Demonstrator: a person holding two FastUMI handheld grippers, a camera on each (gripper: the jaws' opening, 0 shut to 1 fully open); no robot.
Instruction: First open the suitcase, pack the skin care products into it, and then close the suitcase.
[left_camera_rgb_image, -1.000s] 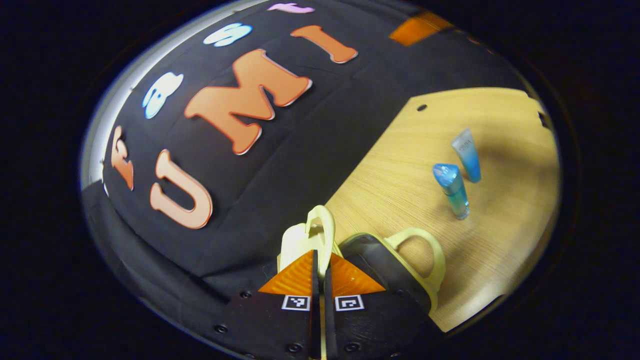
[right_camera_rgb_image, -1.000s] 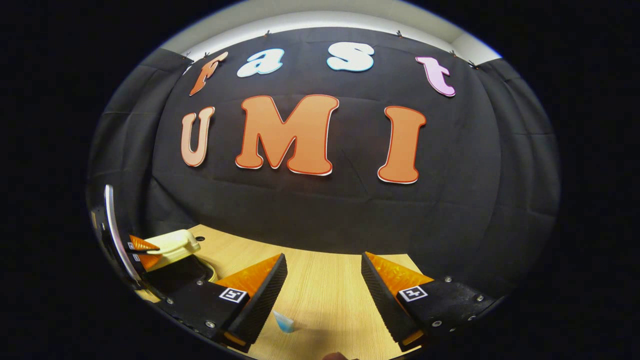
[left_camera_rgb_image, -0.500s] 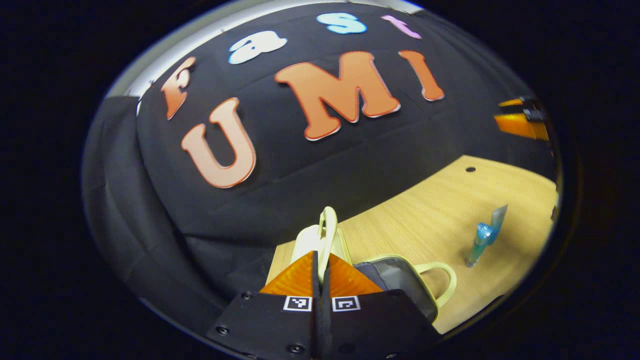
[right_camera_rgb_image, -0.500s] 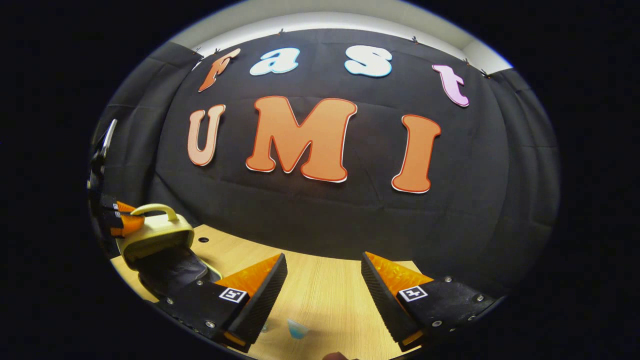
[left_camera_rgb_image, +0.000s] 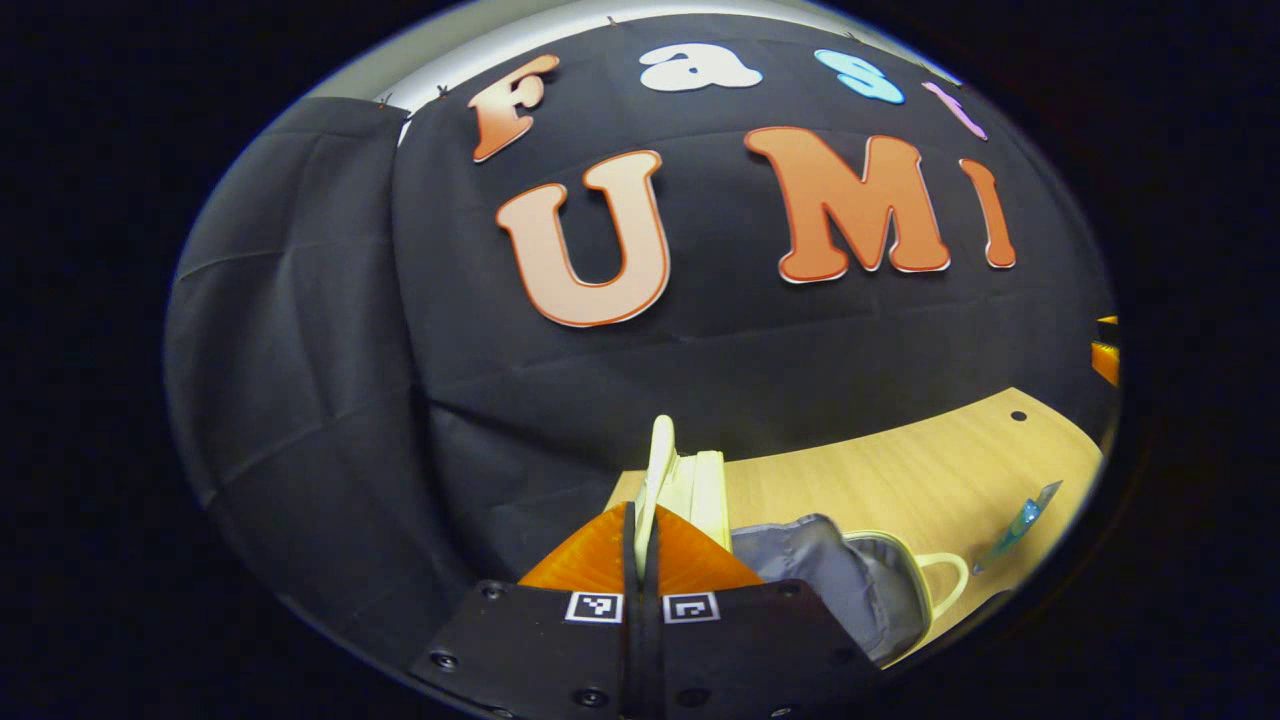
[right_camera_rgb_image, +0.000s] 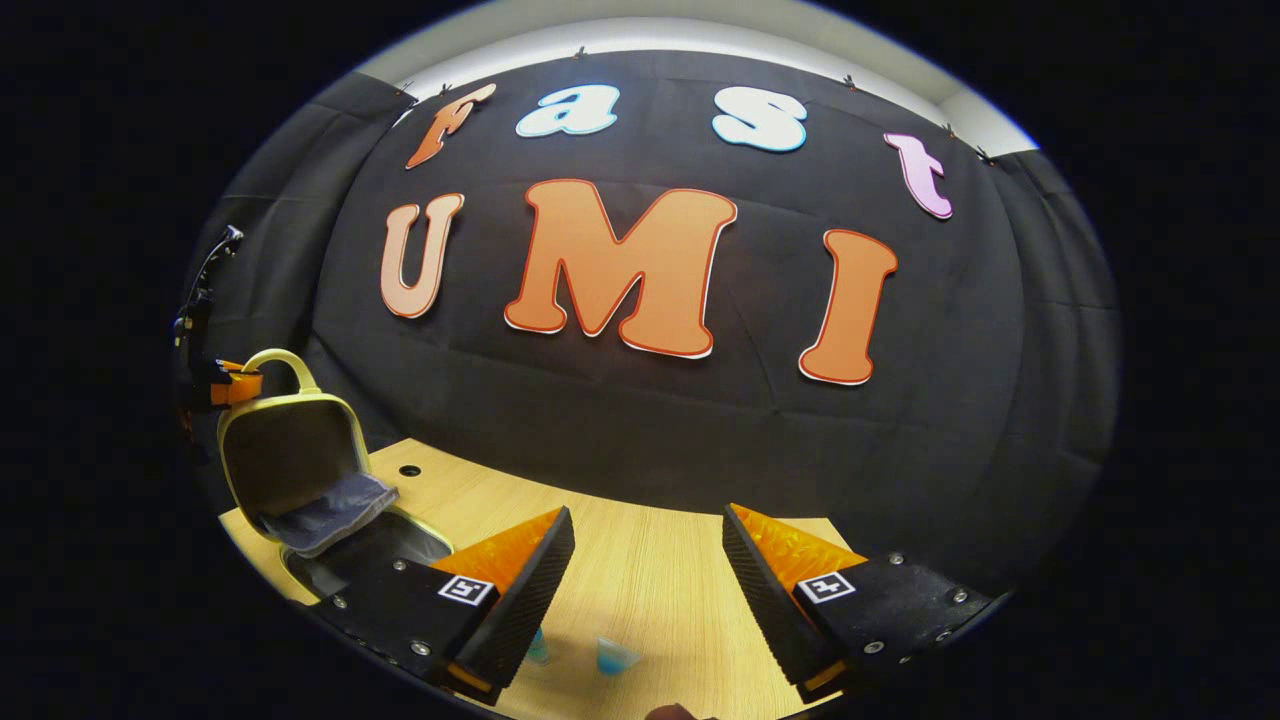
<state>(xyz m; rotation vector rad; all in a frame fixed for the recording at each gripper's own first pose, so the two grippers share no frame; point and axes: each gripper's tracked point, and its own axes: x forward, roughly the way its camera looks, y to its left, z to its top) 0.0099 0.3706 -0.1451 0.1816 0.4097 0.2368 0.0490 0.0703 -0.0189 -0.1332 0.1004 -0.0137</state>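
A small pale yellow suitcase (right_camera_rgb_image: 290, 455) stands open at the table's left end, its lid raised nearly upright and its grey lining (right_camera_rgb_image: 330, 510) sagging out. My left gripper (left_camera_rgb_image: 643, 515) is shut on the lid's handle (left_camera_rgb_image: 660, 460); in the right gripper view the left gripper (right_camera_rgb_image: 225, 385) sits at the top of that lid. The lower half with its own handle (left_camera_rgb_image: 945, 580) lies flat on the table. My right gripper (right_camera_rgb_image: 648, 515) hovers open over the table with nothing between its fingers. Two blue skin care products (right_camera_rgb_image: 615, 655) (right_camera_rgb_image: 537, 648) stand just below it; one blue tube (left_camera_rgb_image: 1020, 520) also appears in the left gripper view.
The light wooden table (right_camera_rgb_image: 640, 590) reaches back to the black cloth wall and has a small round hole (right_camera_rgb_image: 410, 469) behind the suitcase. An orange part of the right gripper (left_camera_rgb_image: 1105, 360) peeks in at the far right of the left gripper view.
The left gripper has lifted the lid by its handle from nearly flat to nearly upright, exposing the grey lining. The right gripper has stayed open and almost still.
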